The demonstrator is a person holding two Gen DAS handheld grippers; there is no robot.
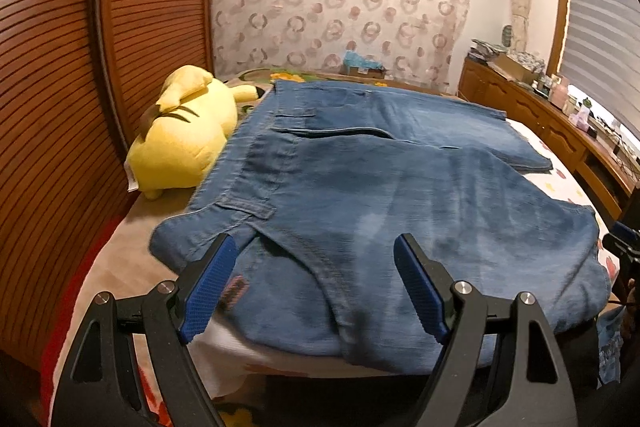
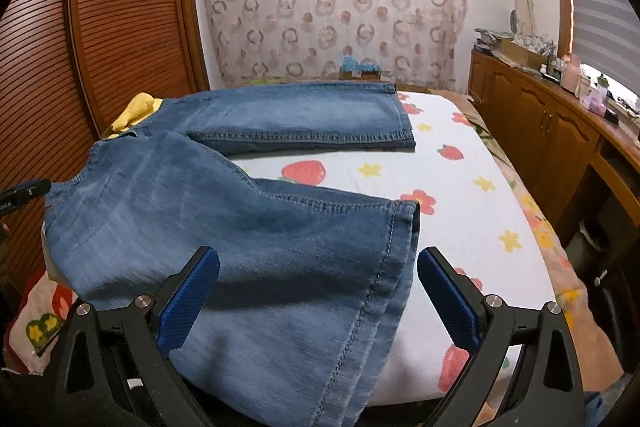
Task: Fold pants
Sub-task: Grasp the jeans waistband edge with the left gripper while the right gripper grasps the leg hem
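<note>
Blue denim pants [image 1: 360, 195] lie spread on the bed, waistband to the left, legs running right. My left gripper [image 1: 316, 283] is open, its blue pads on either side of the near waist and pocket area, above the cloth. In the right wrist view the near leg [image 2: 240, 247] hangs over the bed's front edge and the far leg [image 2: 304, 119] lies flat behind it. My right gripper [image 2: 320, 299] is open, straddling the near leg's hem area. Neither gripper holds anything.
A yellow plush toy [image 1: 184, 139] lies by the waistband at the left. The bed sheet [image 2: 460, 195] has a strawberry and flower print. A wooden louvered wardrobe [image 1: 60, 107] stands at left, a wooden dresser [image 2: 552, 131] with clutter at right, a patterned curtain [image 2: 336, 3] behind.
</note>
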